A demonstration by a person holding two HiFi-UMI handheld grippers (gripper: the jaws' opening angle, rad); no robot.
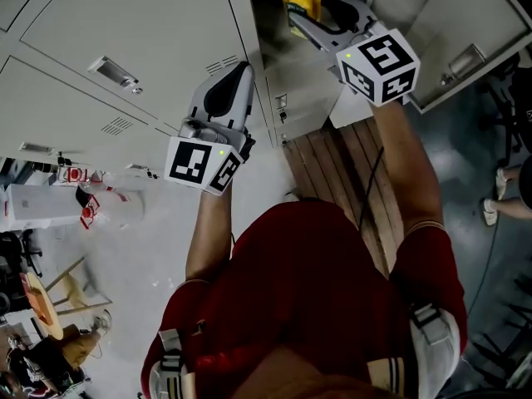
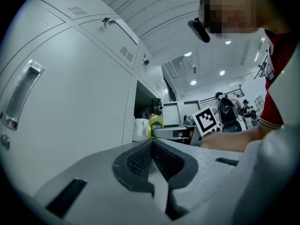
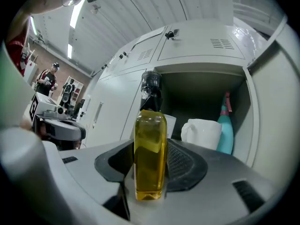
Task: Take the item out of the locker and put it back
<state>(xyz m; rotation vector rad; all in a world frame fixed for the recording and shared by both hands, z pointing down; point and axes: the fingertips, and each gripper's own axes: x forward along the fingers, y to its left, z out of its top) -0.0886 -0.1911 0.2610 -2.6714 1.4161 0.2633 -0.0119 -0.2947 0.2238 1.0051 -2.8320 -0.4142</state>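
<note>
Yellow bottle (image 3: 150, 153) is standing upright between the right gripper's (image 3: 151, 170) pads, which are clamping its lower sides. I'm holding it at the mouth of the open locker compartment (image 3: 201, 86). — ops

Inside the opening or outside? — eng

I'm not managing to tell from any view. Right gripper view is showing a white mug (image 3: 201, 132) and a teal bottle (image 3: 226, 130) standing inside the compartment, behind it. — ops

Left side? — eng

Left gripper (image 2: 152, 144) is sitting closed with nothing in it, pointing along the closed door (image 2: 70, 102) beside the opening. Its view is catching the yellow bottle side-on, black cap up. Head view is giving me both grippers at once, left one lower and well apart from the right, with only the bottle's top peeking past the right marker cube (image 1: 378, 65). — ops
</note>
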